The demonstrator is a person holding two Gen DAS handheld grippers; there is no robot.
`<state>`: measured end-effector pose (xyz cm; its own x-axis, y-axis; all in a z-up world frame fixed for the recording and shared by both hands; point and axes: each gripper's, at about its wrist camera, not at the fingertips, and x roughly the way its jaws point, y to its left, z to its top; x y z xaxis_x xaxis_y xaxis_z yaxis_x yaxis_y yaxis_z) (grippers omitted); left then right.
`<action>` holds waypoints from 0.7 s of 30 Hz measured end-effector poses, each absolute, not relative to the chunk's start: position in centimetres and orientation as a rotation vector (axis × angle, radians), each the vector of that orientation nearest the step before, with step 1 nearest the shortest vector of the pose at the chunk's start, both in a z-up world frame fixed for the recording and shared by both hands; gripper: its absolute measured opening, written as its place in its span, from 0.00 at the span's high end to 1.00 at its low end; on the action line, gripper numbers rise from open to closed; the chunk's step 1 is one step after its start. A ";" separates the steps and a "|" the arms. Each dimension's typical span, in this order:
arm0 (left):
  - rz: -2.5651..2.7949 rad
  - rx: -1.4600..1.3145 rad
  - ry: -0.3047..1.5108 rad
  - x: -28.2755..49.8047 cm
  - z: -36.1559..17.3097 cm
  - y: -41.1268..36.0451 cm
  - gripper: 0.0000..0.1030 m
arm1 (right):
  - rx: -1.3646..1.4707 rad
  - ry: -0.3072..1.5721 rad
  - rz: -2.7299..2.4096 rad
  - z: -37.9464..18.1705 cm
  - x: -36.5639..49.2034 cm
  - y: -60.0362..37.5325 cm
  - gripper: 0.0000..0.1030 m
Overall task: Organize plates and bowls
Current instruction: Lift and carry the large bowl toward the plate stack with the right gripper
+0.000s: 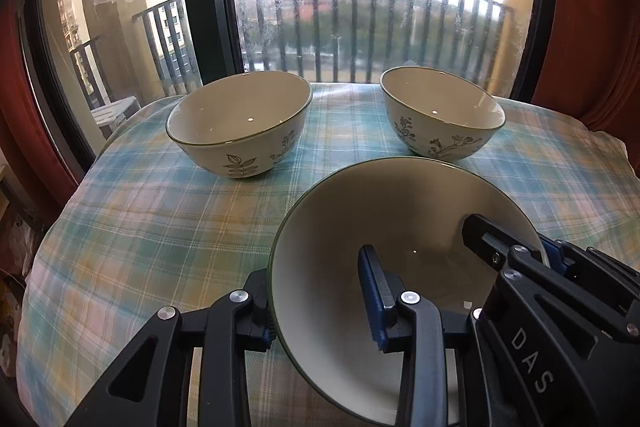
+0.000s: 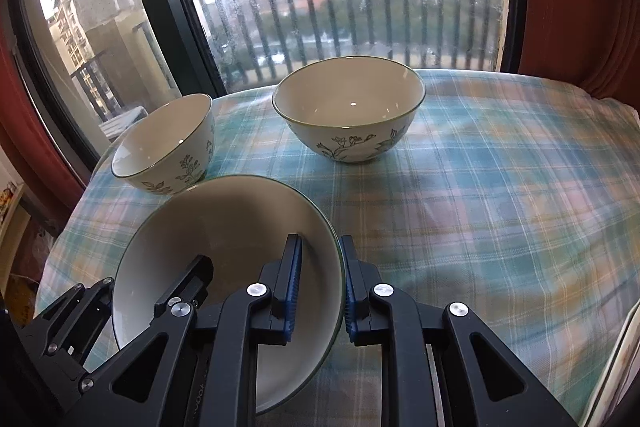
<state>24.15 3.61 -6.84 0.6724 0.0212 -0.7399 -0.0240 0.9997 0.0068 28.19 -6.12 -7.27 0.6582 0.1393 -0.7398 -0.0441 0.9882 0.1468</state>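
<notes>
Both grippers clamp the near bowl (image 1: 360,227) by opposite rim walls: left gripper (image 1: 320,291) on its left wall, right gripper (image 2: 320,287) on its right. Two more bowls (image 1: 240,123) (image 1: 440,115) stand apart on the plaid tablecloth (image 1: 160,211) behind.

1. The right gripper (image 2: 319,287) clamps the near bowl (image 2: 224,227) by its right rim, one blue-padded finger inside, one outside.
2. The left gripper (image 2: 176,291) reaches into the same bowl from the left.
3. Two flowered bowls (image 2: 348,107) (image 2: 168,143) stand behind on the plaid-covered counter (image 2: 480,187) by the window.
</notes>
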 end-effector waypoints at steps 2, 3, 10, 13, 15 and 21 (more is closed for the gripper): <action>0.019 -0.008 0.831 23.8 -6.6 3.5 0.66 | 0.124 0.845 0.104 -7.0 27.8 -6.3 0.79; 0.016 -0.009 0.829 23.6 -6.5 3.4 0.66 | 0.121 0.840 0.103 -6.9 27.5 -6.4 0.79; -0.002 -0.003 0.821 21.5 -6.1 2.1 0.66 | 0.117 0.825 0.087 -6.0 25.0 -7.6 0.79; -0.010 -0.004 0.822 20.3 -6.0 1.4 0.66 | 0.126 0.826 0.084 -5.8 23.7 -8.4 0.79; -0.016 -0.003 0.823 19.6 -6.0 1.0 0.66 | 0.122 0.826 0.079 -5.7 22.7 -8.9 0.79; -0.035 0.011 0.820 17.4 -5.6 -0.5 0.66 | 0.125 0.822 0.068 -5.3 20.0 -10.6 0.79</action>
<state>17.44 -0.53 -5.63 0.6818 -0.0271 -0.7310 0.0353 0.9994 -0.0040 20.01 -10.60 -5.32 0.6793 0.1092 -0.7257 -0.0121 0.9904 0.1377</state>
